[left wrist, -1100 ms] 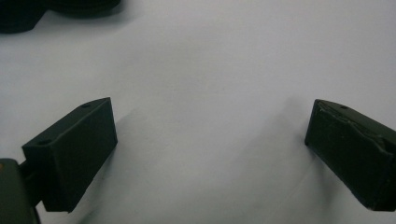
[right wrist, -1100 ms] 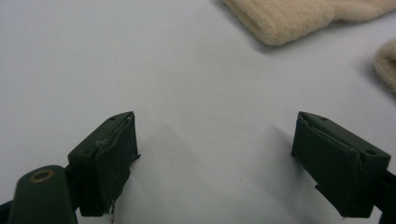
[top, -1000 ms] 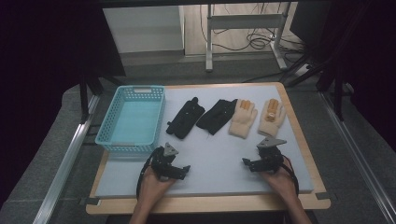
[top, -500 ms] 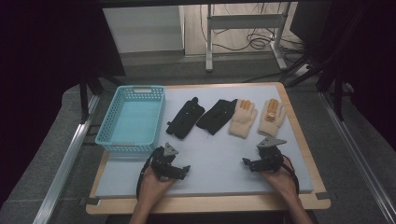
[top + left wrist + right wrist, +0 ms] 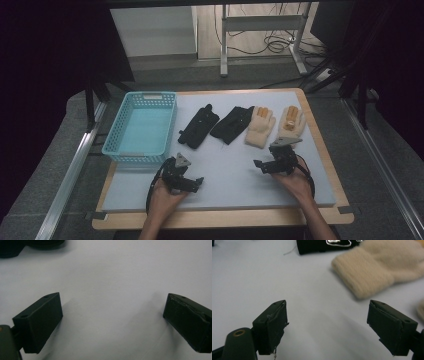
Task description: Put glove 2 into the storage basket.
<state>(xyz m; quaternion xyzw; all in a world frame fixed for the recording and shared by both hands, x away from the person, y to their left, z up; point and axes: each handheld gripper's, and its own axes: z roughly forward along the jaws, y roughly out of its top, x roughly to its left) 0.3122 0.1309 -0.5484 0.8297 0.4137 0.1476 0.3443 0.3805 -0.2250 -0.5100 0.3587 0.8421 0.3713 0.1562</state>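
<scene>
Left gripper (image 5: 196,183): nearest the person, low over the bare pale mat at the front left of the counter; jaws spread wide, nothing between them.
Right gripper (image 5: 261,165): front right of the mat, held in the person's right hand; jaws released and empty, with open mat ahead of them.
Mat (image 5: 230,170): pale grey sheet covering the counter (image 5: 220,220), bare between the two grippers.
Cream glove (image 5: 372,270): closest item to the right gripper, cuff toward its jaws, lying flat and apart from them; in the high view it lies just beyond that gripper.
Cream-and-orange glove (image 5: 292,121): right end of the row, beside the cream glove.
Right black glove (image 5: 232,123): middle of the row, its edge against the cream glove.
Left black glove (image 5: 199,126): left end of the row, beyond the left gripper, well apart from it.
Basket (image 5: 115,148): turquoise, at the far left of the counter, beside the left black glove.
Path: nothing lies between either gripper and the row of gloves.
</scene>
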